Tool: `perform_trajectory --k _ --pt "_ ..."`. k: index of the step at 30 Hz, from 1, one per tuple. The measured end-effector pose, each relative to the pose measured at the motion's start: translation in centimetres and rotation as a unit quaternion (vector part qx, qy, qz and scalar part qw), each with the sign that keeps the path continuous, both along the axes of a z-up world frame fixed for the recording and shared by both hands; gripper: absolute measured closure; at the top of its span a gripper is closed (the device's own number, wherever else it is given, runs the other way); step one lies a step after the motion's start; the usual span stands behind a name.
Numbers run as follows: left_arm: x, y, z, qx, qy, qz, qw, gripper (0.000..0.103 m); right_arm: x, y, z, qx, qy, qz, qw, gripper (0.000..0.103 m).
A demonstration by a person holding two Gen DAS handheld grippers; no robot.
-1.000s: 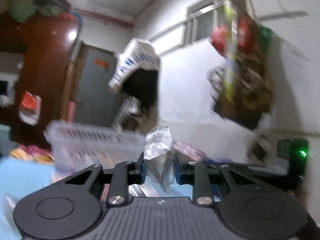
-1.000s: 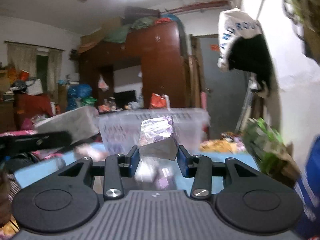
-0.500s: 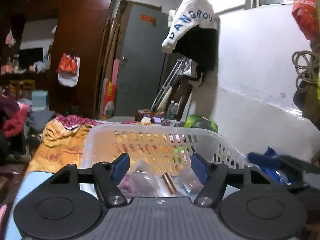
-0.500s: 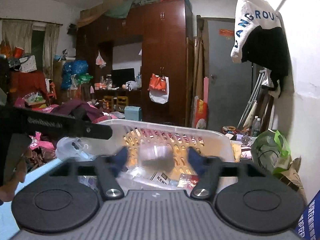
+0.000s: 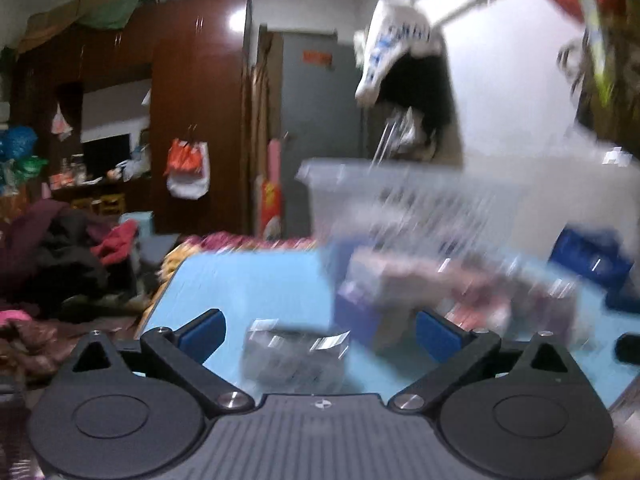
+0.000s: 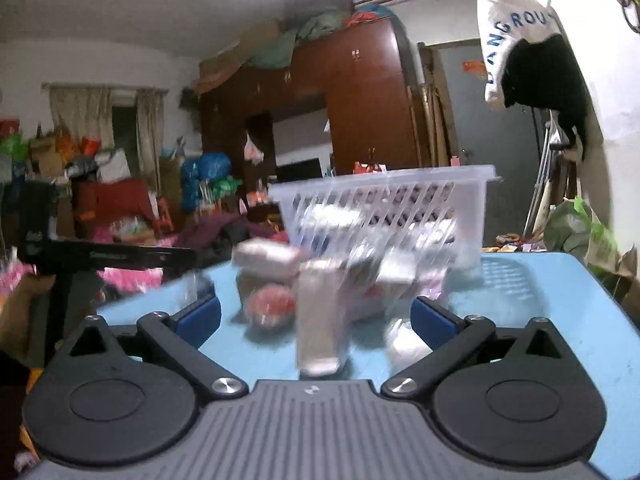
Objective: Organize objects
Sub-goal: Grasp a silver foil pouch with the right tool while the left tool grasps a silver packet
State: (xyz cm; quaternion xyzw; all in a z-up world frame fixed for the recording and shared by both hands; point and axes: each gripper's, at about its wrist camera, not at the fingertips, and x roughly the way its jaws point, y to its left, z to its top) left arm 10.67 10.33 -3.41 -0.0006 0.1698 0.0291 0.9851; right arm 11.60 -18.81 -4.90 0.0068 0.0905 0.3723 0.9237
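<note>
We find left gripper (image 5: 318,334) and right gripper (image 6: 316,318) both released, empty. Approx. centre each on one blurred packet (identities unclear) near white slotted plastic basket (image 6: 384,208) before closing.

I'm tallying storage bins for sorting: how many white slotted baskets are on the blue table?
1: the white basket stands at the far side of the blue table, behind the blurred loose packets. Others may be hidden out of view.

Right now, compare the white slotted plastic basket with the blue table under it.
The white slotted plastic basket stands upright with perforated walls; the blue table is a flat, solid surface. The basket holds packets inside; the table has loose items scattered in front of the basket. Both appear motion-blurred in the left view.
</note>
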Motion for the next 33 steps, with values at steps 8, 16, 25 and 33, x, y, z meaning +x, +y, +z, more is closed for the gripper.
perform_trajectory --k 8,16,25,33 --pt "1.2 0.9 -1.0 0.001 0.038 0.003 0.9993 0.005 0.1 3.6 -2.2 -0.053 -0.007 -0.010 0.999 0.004" --pt "1.3 1.1 -1.7 -0.002 0.058 0.003 0.9983 0.028 0.3 3.8 -2.6 -0.058 0.010 -0.008 0.998 0.034" --pt "-2.2 0.2 -2.5 -0.042 -0.017 0.006 0.9990 0.028 0.2 2.9 -3.0 -0.046 0.014 -0.019 0.999 0.059" --pt "-4.9 -2.0 -2.8 -0.031 -0.051 0.006 0.9982 0.028 -0.1 2.7 -2.8 -0.051 0.010 -0.026 0.998 0.066"
